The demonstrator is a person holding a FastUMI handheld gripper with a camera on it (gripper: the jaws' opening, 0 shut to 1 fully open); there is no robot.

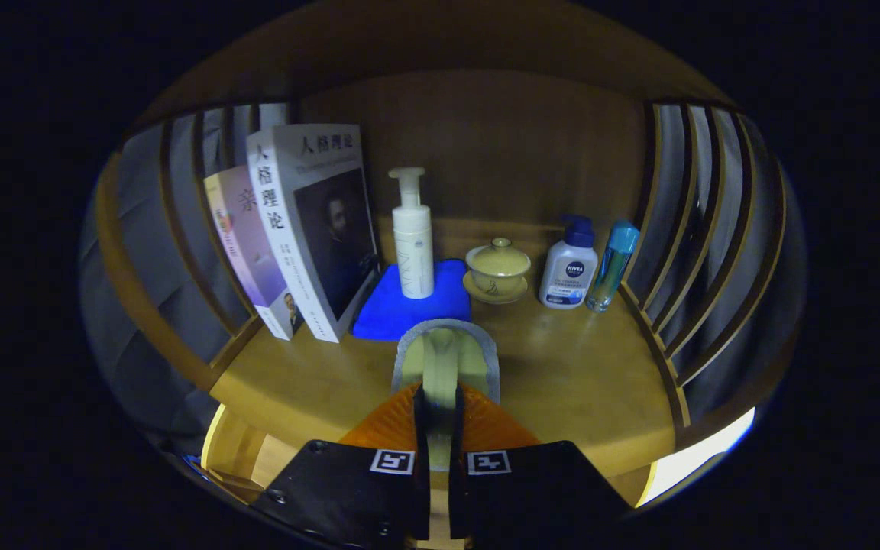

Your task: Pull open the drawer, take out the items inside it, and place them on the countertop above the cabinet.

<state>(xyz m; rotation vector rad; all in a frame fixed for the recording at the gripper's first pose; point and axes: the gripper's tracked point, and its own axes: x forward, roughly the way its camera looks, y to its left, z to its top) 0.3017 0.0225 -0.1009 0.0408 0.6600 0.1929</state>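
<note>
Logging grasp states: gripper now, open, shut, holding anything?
Gripper: shut on a pale yellow-green object, held over the countertop.

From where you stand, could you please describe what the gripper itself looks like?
The gripper has two black body plates, each bearing a square black-and-white marker near its inner edge. Its fingers are ribbed and fan-shaped, closed on a pale yellow, grey-edged item.
</note>
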